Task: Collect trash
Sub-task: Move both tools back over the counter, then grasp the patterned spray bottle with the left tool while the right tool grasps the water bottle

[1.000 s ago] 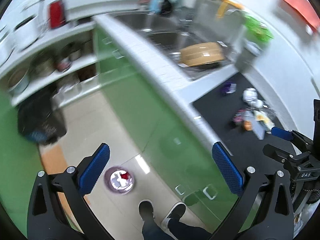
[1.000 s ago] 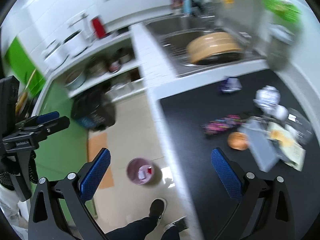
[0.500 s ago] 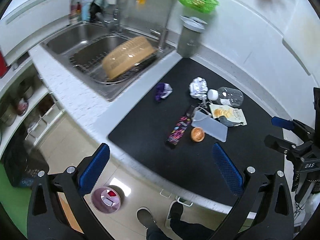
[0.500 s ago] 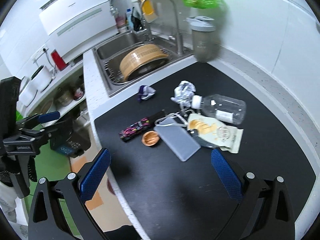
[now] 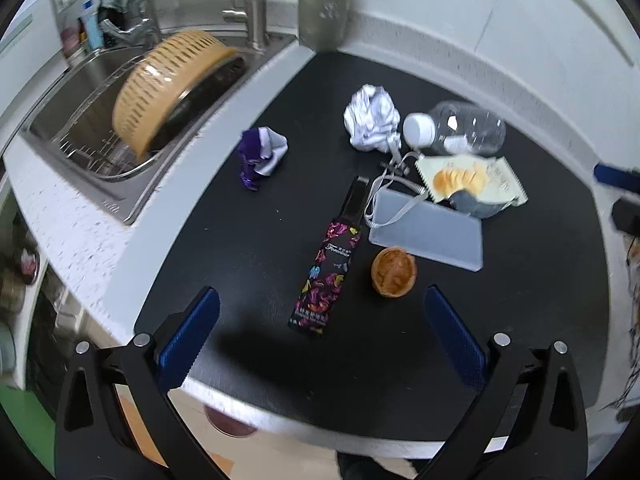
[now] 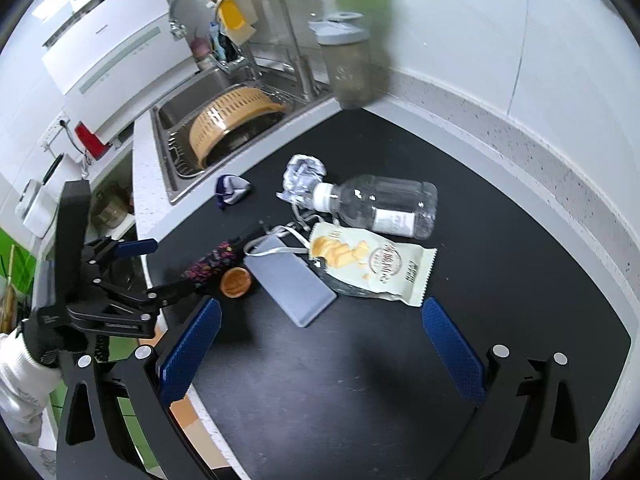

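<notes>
Black surface [image 5: 248, 240] beside sink [image 5: 80, 92], strewn with trash: floral wrapper [image 5: 326, 264], nut shell [image 5: 394, 272], chip bag [image 6: 372, 266], bottle [image 6: 380, 206]. Left gripper [image 5: 320, 344] spread wide, hovering just short of wrapper and shell. Right gripper [image 6: 320, 348] likewise spread, empty, chip bag just ahead.

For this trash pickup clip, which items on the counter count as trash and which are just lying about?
Trash: crumpled foil, purple wrapper, empty bottle, chip bag, black patterned packet, brown cup.

Lying about: grey power bank with cable, colander, shaker.
</notes>
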A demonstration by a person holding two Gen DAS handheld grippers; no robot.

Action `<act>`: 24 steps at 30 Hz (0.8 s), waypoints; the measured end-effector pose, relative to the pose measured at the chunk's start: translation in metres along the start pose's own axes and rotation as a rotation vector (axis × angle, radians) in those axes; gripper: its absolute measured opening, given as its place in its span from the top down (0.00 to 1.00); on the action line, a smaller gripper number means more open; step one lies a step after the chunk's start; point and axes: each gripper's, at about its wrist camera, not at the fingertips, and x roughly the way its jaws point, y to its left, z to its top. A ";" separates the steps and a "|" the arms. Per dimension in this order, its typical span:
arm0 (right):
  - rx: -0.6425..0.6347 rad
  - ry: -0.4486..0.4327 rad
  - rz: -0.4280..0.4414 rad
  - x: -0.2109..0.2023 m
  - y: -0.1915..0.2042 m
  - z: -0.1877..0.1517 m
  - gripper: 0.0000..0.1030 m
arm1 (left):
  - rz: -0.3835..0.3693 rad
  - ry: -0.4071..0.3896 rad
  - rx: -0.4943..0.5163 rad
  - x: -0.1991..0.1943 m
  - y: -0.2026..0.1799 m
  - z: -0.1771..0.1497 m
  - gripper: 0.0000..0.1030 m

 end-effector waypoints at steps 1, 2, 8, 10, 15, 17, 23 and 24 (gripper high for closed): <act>0.004 0.004 -0.001 0.002 -0.002 0.000 0.06 | 0.005 0.006 0.015 0.005 0.000 0.000 0.05; 0.008 0.008 -0.001 0.004 -0.004 0.001 0.06 | 0.008 0.015 0.033 0.011 0.001 0.000 0.12; 0.020 0.030 0.000 0.014 -0.012 0.005 0.06 | 0.027 0.068 0.094 0.036 0.009 0.000 0.32; 0.021 0.037 -0.001 0.018 -0.013 0.008 0.06 | 0.035 0.065 0.104 0.040 0.009 0.000 0.38; 0.016 0.050 -0.001 0.026 -0.012 0.012 0.06 | 0.036 0.057 0.097 0.040 0.013 0.006 0.71; 0.012 0.057 -0.002 0.030 -0.012 0.014 0.06 | 0.034 0.062 0.096 0.040 0.014 0.008 0.76; 0.012 0.072 -0.021 0.043 -0.020 0.019 0.06 | 0.020 0.083 0.044 0.034 0.019 0.014 0.79; 0.010 0.078 -0.026 0.047 -0.022 0.020 0.06 | 0.014 0.084 0.031 0.031 0.020 0.016 0.79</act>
